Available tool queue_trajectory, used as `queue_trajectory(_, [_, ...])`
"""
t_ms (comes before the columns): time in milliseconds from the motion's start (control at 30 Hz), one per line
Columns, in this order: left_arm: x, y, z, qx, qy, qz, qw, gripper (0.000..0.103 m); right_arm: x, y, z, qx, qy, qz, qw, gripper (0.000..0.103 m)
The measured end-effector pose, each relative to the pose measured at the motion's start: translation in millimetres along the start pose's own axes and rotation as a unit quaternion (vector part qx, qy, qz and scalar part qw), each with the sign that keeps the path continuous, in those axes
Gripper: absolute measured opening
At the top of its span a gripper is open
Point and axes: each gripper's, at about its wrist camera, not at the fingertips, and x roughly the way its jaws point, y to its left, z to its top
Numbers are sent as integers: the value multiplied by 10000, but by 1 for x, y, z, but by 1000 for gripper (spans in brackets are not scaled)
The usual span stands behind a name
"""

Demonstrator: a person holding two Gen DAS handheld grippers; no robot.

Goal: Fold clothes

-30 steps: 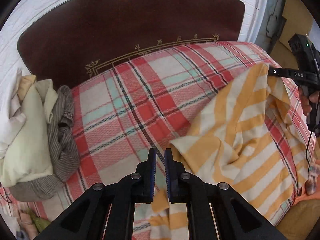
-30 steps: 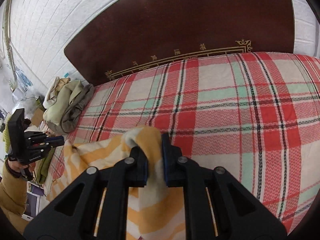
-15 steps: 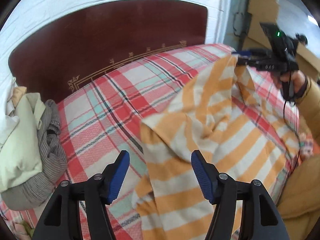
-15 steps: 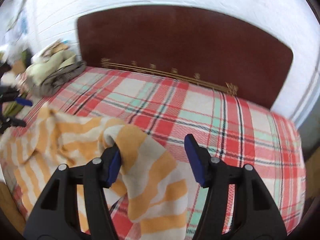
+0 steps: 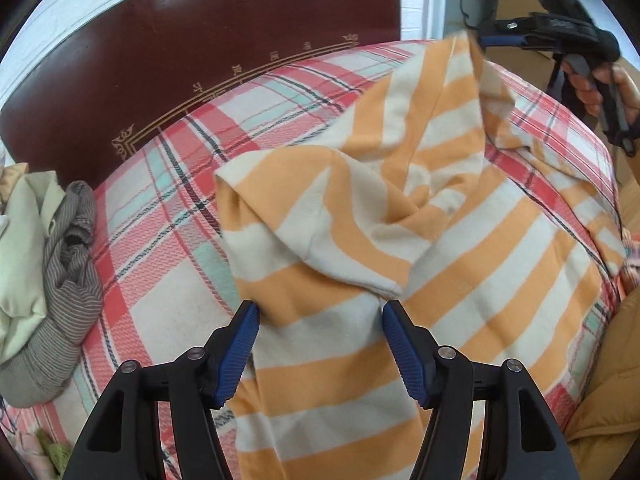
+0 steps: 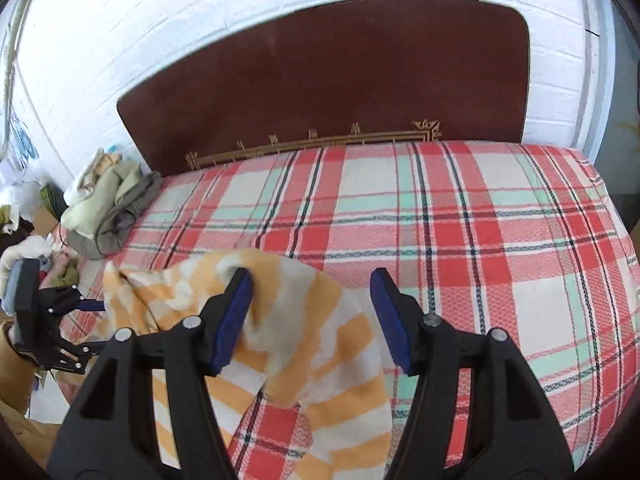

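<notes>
An orange and cream striped garment [image 5: 400, 240] lies rumpled on the plaid bedspread [image 5: 168, 224]. My left gripper [image 5: 320, 344] is open, its blue pads on either side of a stretch of the garment, not pinching it. In the left wrist view the right gripper [image 5: 496, 38] sits at the garment's raised far corner. In the right wrist view my right gripper [image 6: 310, 308] is open over the garment [image 6: 304, 328], with cloth against the left pad. The left gripper [image 6: 86, 306] shows at the far left there.
A dark wooden headboard [image 6: 328, 80] and a white brick wall stand behind the bed. A pile of pale green and grey striped clothes [image 5: 44, 256] lies at the bed's left end; it also shows in the right wrist view [image 6: 108, 208]. Cardboard boxes stand at the right.
Both grippers were shut on the garment a second ago and have opened. The cloth has dropped from both onto the bed, and both views have shifted.
</notes>
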Motion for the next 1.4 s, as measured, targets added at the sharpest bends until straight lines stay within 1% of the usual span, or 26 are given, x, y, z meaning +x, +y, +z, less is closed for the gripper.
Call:
queue_trajectory(33, [2,3,2,-59,-6,-11,10000,65,-5,-8,2,301,-65,319,9990,63])
queue_trajectory(100, [3,7,5,-164,-28,-27,9999,60,-15,-6,4,154,-227,138,9995,63])
queue_trajectory(133, [3,9,7,-212,-33,-14,9998,60,-19,7,4,-281,-288,85,9992,63])
queue_trajectory(167, [4,10,9,-263,-40,-3,9996,60,-18,26,1,-835,-175,127,9963,63])
queue_trajectory(233, [4,14,12,-363,-77,-20,9993,59,-7,61,-11,-1768,121,28,9842,64])
queue_trajectory(267, [4,16,14,-413,-105,-51,9991,59,4,78,-24,-2260,258,-56,9738,64])
queue_trajectory(333, [3,18,15,-511,-137,-117,9985,59,27,108,-53,-3185,545,-188,9462,64])
queue_trajectory(400, [0,17,15,-487,-154,-199,9985,59,50,128,-81,-3977,781,-260,9138,64])
queue_trajectory(467, [-3,14,12,-388,-138,-292,9987,60,70,141,-107,-4686,933,-319,8779,64])
queue_trajectory(500, [-4,12,10,-331,-111,-361,9987,61,78,145,-116,-4930,997,-371,8635,64])
queue_trajectory(533, [-6,11,8,-265,-97,-408,9988,61,86,147,-121,-5104,990,-438,8531,64])
queue_trajectory(600, [-7,6,2,-130,-45,-494,9987,66,100,149,-131,-5433,958,-573,8321,64])
queue_trajectory(633, [-7,3,-1,-67,-13,-524,9986,66,105,149,-130,-5427,1024,-502,8321,64])
queue_trajectory(700, [-4,-1,-6,20,87,-507,9987,66,115,147,-126,-5376,1174,-329,8343,54])
queue_trajectory(733, [-1,-1,-7,11,125,-466,9988,66,117,146,-120,-5240,1278,-152,8419,34])
queue_trajectory(767, [1,1,-7,-36,168,-452,9988,59,119,146,-111,-5050,1334,-76,8527,21])
queue_trajectory(800, [3,3,-7,-83,210,-437,9988,45,122,145,-104,-4870,1351,1,8629,20])
queue_trajectory(833, [5,5,-7,-140,258,-410,9987,37,122,145,-94,-4683,1332,102,8734,17])
queue_trajectory(867, [7,8,-6,-217,304,-352,9987,27,120,144,-81,-4471,1234,167,8857,16])
queue_trajectory(900, [7,12,-4,-295,316,-288,9987,20,119,143,-71,-4293,1162,226,8954,16])
queue_trajectory(967, [6,20,0,-433,266,-237,9984,19,117,142,-50,-3956,973,277,9128,15])
queue_trajectory(1133, [-2,50,17,-769,51,196,9968,16,134,145,8,-3401,732,186,9374,13])
queue_trajectory(1167, [-3,57,21,-850,25,283,9960,16,141,145,19,-3290,707,207,9415,13])
queue_trajectory(1233, [-3,71,27,-972,28,482,9941,16,155,147,33,-3203,662,21,9450,13])
queue_trajectory(1333, [0,90,37,-1234,107,856,9886,16,186,147,47,-2975,809,-114,9512,13])
queue_trajectory(1400, [4,102,40,-1480,178,1023,9835,19,213,142,56,-2727,976,-190,9569,13])
